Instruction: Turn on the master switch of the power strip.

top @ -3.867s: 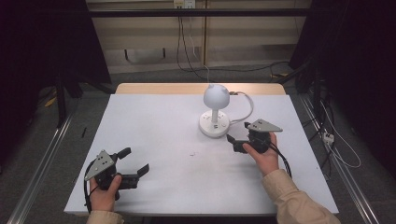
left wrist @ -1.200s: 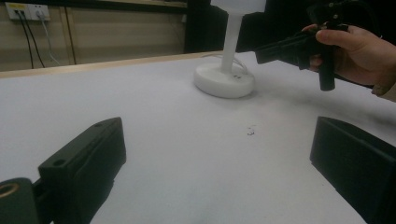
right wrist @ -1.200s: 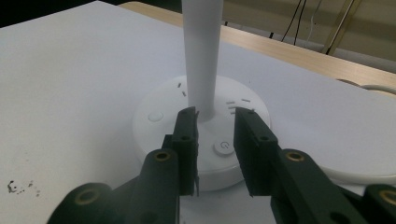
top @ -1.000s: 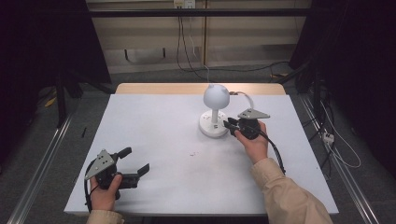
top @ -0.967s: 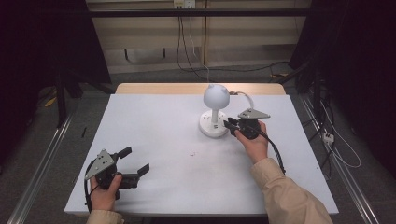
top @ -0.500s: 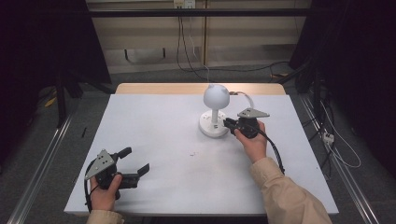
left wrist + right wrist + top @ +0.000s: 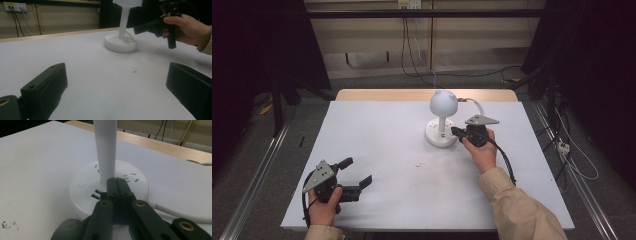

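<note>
Right gripper view — clenched right gripper (image 7: 116, 180) over lamp (image 7: 105, 152) base, tips at stem — left gripper (image 7: 357, 172) released.

Left gripper (image 7: 357, 172) held low at near left, jaws spread wide. Right gripper (image 7: 116, 180) reached forward, jaws pressed together, empty.

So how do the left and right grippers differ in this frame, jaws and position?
The left gripper has its jaws spread wide apart with bare table between them; the right gripper has its jaws pressed together, nothing between them. The left gripper sits near the table's near-left corner, far from the lamp; the right gripper's tips are over the lamp's round base, at its stem. Both are black, hand-held and cabled.
</note>
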`<move>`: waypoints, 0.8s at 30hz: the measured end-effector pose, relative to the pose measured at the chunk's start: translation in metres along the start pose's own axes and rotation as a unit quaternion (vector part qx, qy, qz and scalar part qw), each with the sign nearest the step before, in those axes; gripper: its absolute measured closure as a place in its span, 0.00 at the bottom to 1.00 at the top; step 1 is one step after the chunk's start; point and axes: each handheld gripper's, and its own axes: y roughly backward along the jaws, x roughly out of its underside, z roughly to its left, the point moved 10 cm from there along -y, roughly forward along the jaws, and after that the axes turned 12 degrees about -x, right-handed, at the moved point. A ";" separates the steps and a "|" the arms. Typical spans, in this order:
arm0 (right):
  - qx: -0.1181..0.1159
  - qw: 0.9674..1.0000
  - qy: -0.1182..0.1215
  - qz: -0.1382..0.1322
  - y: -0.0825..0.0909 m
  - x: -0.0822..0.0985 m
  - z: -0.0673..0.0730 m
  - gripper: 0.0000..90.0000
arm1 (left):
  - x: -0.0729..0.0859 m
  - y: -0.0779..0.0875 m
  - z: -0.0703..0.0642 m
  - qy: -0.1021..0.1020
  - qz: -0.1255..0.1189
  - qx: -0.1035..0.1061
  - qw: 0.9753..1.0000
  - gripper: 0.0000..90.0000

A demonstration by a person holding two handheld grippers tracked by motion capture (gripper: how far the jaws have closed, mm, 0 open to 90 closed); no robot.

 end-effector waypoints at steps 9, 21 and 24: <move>0.001 1.000 0.006 0.003 -0.004 0.002 -0.001 1.00 | 0.000 0.000 0.000 0.001 0.001 0.000 1.000 0.03; 0.003 1.000 0.006 0.010 -0.009 0.007 -0.002 1.00 | 0.001 0.000 0.000 0.001 0.001 0.000 1.000 0.03; 0.004 1.000 0.007 0.012 -0.010 0.008 -0.003 1.00 | 0.001 0.000 0.001 0.000 0.002 0.000 1.000 0.03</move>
